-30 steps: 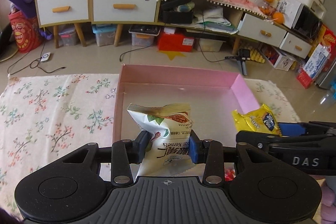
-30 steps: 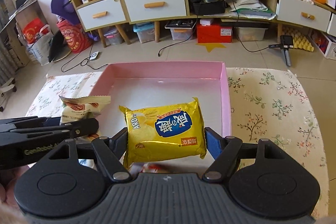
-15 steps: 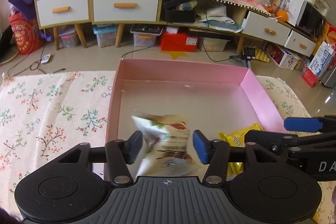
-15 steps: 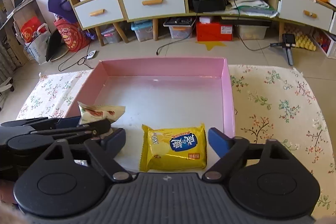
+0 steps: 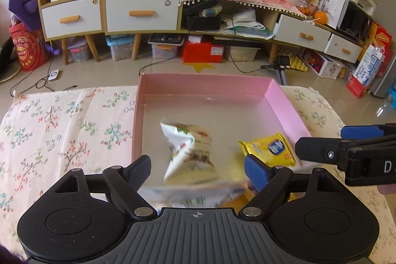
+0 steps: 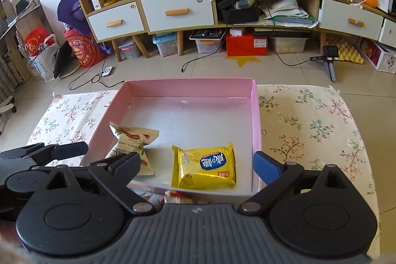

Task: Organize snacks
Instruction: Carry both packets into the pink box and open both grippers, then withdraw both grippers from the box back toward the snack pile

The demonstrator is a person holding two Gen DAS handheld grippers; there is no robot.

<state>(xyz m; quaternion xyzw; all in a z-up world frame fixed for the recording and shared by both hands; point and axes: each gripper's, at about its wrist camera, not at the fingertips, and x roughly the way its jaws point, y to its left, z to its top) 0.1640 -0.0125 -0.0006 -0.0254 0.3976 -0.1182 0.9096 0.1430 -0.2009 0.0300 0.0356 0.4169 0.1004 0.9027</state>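
Floral cloth bears a square pink box [image 6: 256, 115]; both grippers gape over 2 crinkly packets.

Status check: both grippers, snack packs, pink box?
Left gripper and right gripper open, jaws just opened, nothing pinched. White crinkled snack pouch and yellow foil biscuit pack lie in shallow pink cardboard box. Nothing blocking.

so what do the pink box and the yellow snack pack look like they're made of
Pink box: probably cardboard, with thin flat walls, crisp folded corners and a matte pink face; its pale floor looks slightly glossy.
Yellow snack pack: looks like plastic film, shiny, with glare, wrinkles and crimped end seals.
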